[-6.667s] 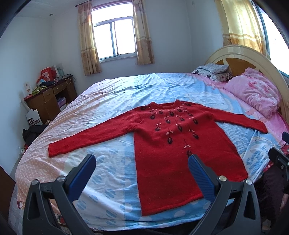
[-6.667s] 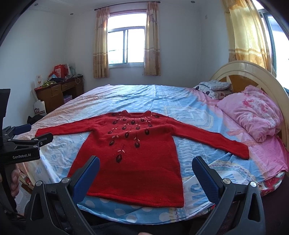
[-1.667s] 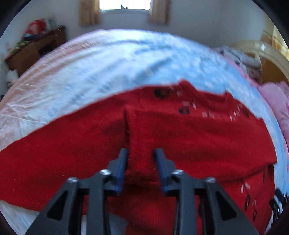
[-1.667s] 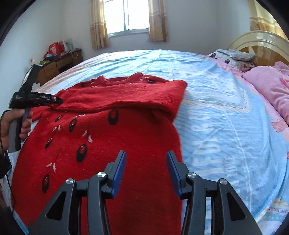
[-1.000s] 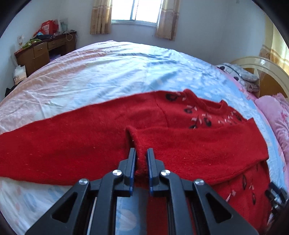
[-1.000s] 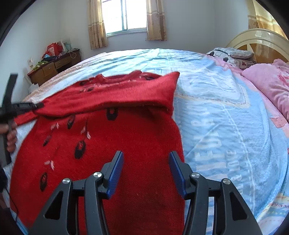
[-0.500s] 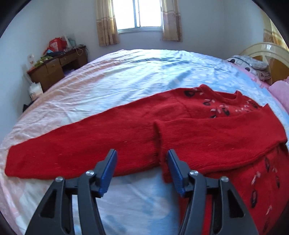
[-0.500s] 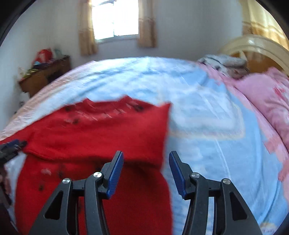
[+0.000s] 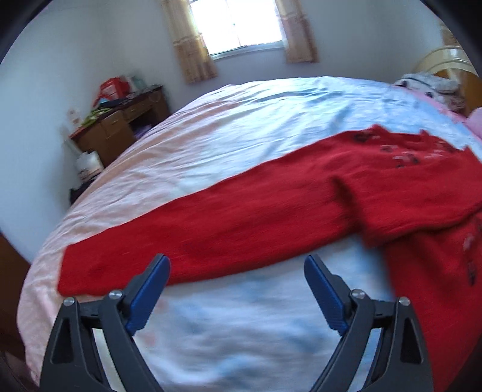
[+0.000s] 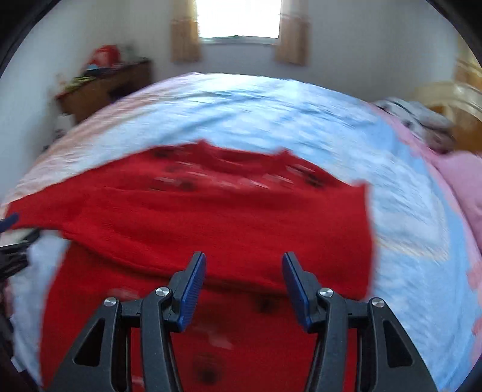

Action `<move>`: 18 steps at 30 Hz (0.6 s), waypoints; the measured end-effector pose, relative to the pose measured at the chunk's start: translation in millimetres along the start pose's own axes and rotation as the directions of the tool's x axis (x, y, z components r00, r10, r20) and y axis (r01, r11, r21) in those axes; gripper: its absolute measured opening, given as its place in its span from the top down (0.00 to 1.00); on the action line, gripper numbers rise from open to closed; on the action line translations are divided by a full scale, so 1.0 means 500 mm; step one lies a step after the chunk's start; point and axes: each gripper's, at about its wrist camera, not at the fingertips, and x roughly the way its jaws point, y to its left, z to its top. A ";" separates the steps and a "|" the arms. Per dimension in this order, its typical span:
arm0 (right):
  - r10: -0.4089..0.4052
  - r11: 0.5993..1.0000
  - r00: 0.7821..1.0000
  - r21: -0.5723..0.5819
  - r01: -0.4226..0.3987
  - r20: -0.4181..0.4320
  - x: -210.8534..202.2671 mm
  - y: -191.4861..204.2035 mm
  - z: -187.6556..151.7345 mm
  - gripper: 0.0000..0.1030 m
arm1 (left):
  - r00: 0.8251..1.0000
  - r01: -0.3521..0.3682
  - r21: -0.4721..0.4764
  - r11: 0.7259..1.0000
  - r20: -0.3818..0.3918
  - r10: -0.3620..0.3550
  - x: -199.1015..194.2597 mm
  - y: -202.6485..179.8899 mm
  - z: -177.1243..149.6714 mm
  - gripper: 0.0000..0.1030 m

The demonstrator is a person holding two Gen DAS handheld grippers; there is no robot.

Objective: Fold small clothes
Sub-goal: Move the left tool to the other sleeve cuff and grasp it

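Observation:
A red knit sweater (image 10: 211, 217) lies flat on the bed (image 10: 271, 114). One sleeve is folded across the chest. The other sleeve (image 9: 195, 235) stretches out to the left in the left wrist view. My left gripper (image 9: 236, 271) is wide open and empty, hovering above that stretched sleeve, near its cuff end. My right gripper (image 10: 243, 268) is open and empty, above the lower edge of the folded sleeve on the sweater's body. Both views are blurred by motion.
A wooden desk (image 9: 120, 120) with clutter stands by the left wall. A curtained window (image 9: 241, 27) is at the back. Pillows (image 10: 421, 120) and a headboard (image 10: 452, 96) lie at the right. Blue and pink bedsheet surrounds the sweater.
My left gripper has let go of the folded sleeve's cuff, opened wide and moved left over the stretched sleeve. My right gripper has moved closer over the folded sleeve, still open.

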 end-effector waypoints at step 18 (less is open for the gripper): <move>0.152 0.980 0.988 -0.129 -0.154 -0.022 0.096 0.167 -0.046 0.46 | 0.968 -0.242 -0.092 0.966 -0.093 0.233 0.038 0.226 -0.055 0.10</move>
